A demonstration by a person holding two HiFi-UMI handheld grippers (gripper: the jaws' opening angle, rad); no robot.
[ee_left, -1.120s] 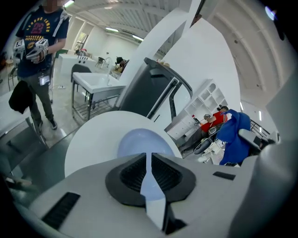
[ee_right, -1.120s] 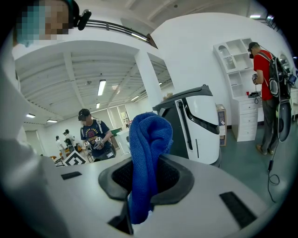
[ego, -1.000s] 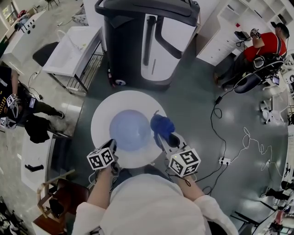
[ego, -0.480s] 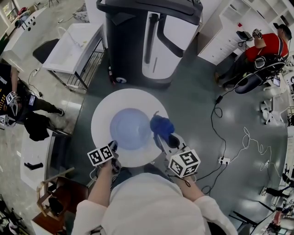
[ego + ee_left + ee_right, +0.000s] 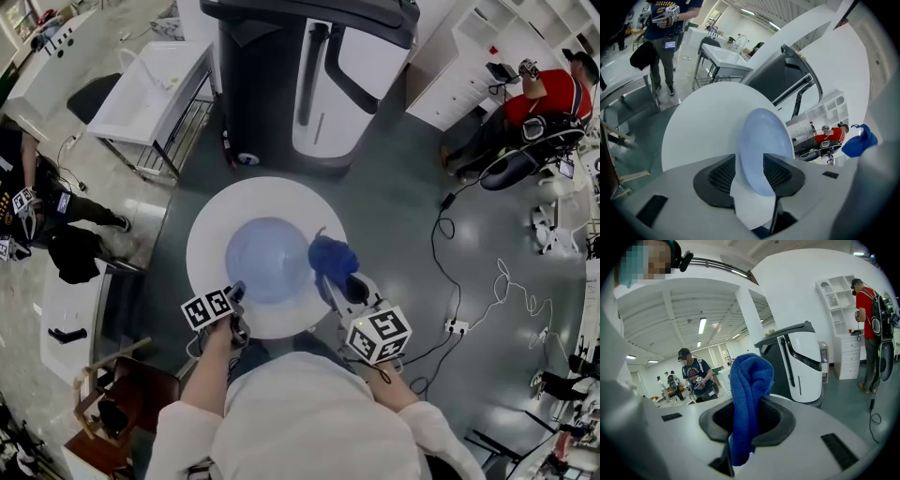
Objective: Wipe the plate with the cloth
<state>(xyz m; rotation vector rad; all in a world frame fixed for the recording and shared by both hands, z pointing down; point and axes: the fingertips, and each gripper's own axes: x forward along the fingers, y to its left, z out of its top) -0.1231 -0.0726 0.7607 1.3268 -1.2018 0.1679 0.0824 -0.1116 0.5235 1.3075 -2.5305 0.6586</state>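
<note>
On the left, my left gripper [image 5: 236, 292] is at the near-left edge of the plate [image 5: 267, 261]. In the left gripper view its jaws are opening. The near rim of the plate stands between them, and the dark pads are on both sides of the rim, but I do not see them pressing on it.

The plate lies flat in the middle of the round white table [image 5: 211, 234]. It is pale blue, round and shallow, with a smooth inner face of one plain colour. From the left gripper view it looks tilted, but the head view shows it resting on the table.

On the right, the cloth [image 5: 333, 258] is over the right rim of the plate, seen from above. I cannot tell if it touches the plate. The cloth is deep blue, with a soft towel surface, and it is bunched into a thick fold that stands up out of the jaws. My right gripper [image 5: 342, 286] has its jaws closed on the lower part of this fold, as the right gripper view shows clearly. One end of the cloth hangs down below the pads.
</note>
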